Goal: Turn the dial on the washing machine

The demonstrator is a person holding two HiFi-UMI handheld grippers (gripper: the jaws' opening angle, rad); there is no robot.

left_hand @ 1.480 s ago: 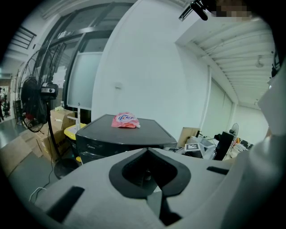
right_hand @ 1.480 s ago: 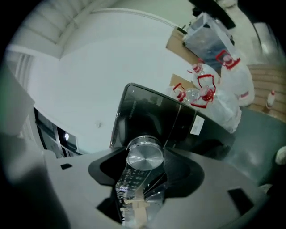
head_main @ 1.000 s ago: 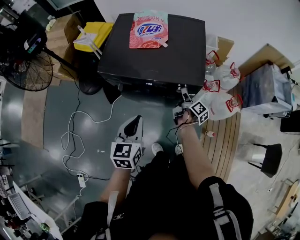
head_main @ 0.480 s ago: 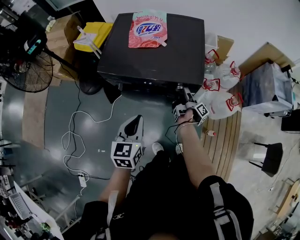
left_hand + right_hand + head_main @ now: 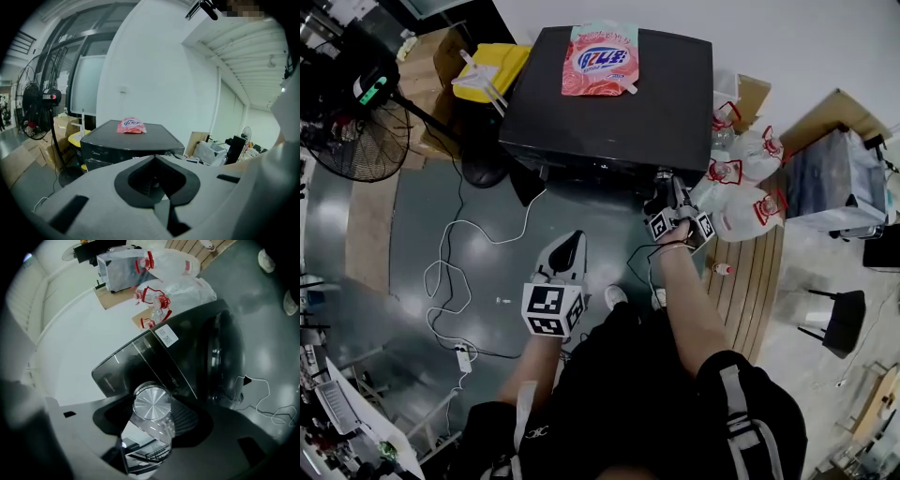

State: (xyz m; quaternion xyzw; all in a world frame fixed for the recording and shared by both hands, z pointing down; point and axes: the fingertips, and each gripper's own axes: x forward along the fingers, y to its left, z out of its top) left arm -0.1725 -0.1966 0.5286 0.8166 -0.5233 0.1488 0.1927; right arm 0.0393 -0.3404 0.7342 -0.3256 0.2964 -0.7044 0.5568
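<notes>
A: Where is the dial?

B: It sits on the front panel of the black washing machine (image 5: 609,94), which fills the upper middle of the head view. In the right gripper view the dial (image 5: 151,403) is a round silver knob in the lower middle of the frame.

A: And the right gripper?

B: The right gripper (image 5: 152,420) has its 2 jaws pinched on that dial, 1 on each side. In the head view it is just right of centre, up against the machine's front edge, at the end of the person's stretched-out arm (image 5: 689,309).

A: What about the other 1?

B: The left gripper (image 5: 157,176) hangs lower, left of centre in the head view and well apart from the machine. Its jaws are pressed together with nothing between them, and they point toward the machine.

A: Is anything on top of the machine?

B: A red and white pouch (image 5: 600,58) lies flat on the lid near the back edge.

A: And around it?

B: A standing fan (image 5: 356,131) is at the upper left, with a yellow box (image 5: 492,70) beside the machine's left corner. Clear plastic bags (image 5: 741,173) with red handles are at its right. A white cable (image 5: 441,253) loops over the grey floor (image 5: 497,234) at the left. The machine's round door (image 5: 220,362) shows at the right of the right gripper view.
</notes>
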